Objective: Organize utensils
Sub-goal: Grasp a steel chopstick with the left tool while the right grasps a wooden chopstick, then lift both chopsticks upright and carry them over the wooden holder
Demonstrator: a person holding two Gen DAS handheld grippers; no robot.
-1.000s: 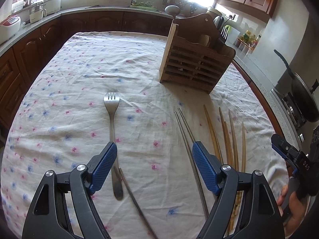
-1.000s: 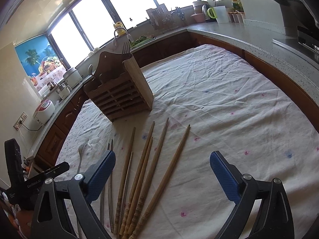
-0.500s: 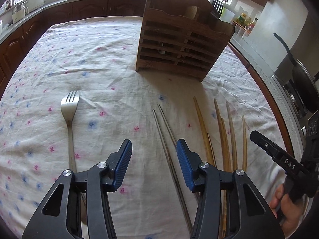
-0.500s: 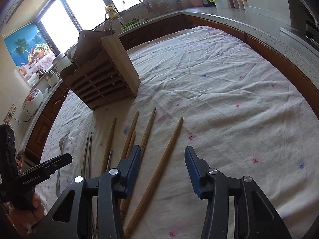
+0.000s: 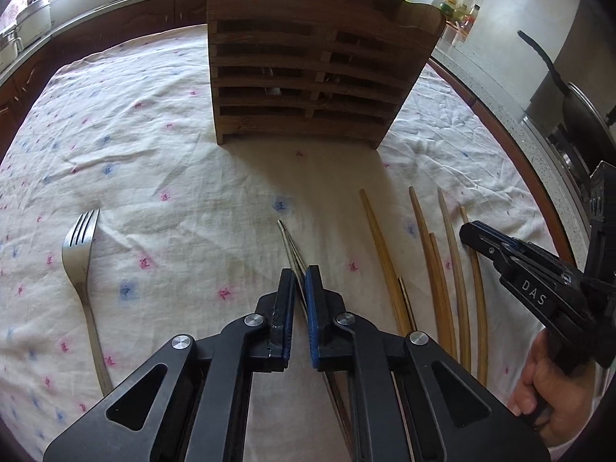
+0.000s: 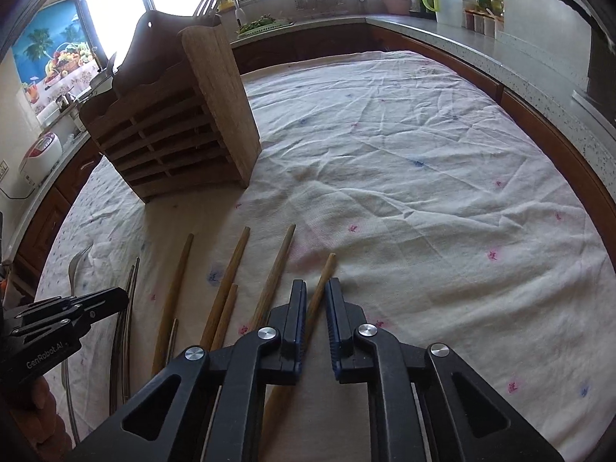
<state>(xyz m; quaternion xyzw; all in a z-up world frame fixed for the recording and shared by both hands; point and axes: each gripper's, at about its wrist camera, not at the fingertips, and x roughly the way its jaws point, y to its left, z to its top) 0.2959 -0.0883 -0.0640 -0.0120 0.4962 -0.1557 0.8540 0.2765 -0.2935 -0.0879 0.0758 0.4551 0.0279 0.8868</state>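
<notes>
Kitchen, counters all round; flowered tablecloth (image 5: pixel 154 146) under wooden utensil rack (image 5: pixel 308 77), fork (image 5: pixel 82 269) off left. Left gripper (image 5: pixel 300 288) angled down, closing on metal chopsticks (image 5: pixel 289 246); right gripper (image 6: pixel 315 300) likewise, closing around rightmost wooden chopstick (image 6: pixel 325 273), other wooden chopsticks (image 6: pixel 227 269) alongside. Handle ends hidden beneath both grippers; rack contents unclear.

Fork (image 5: pixel 82 265) lies left of chopsticks (image 5: pixel 442 265), wooden holder (image 5: pixel 315 65) behind them.
</notes>
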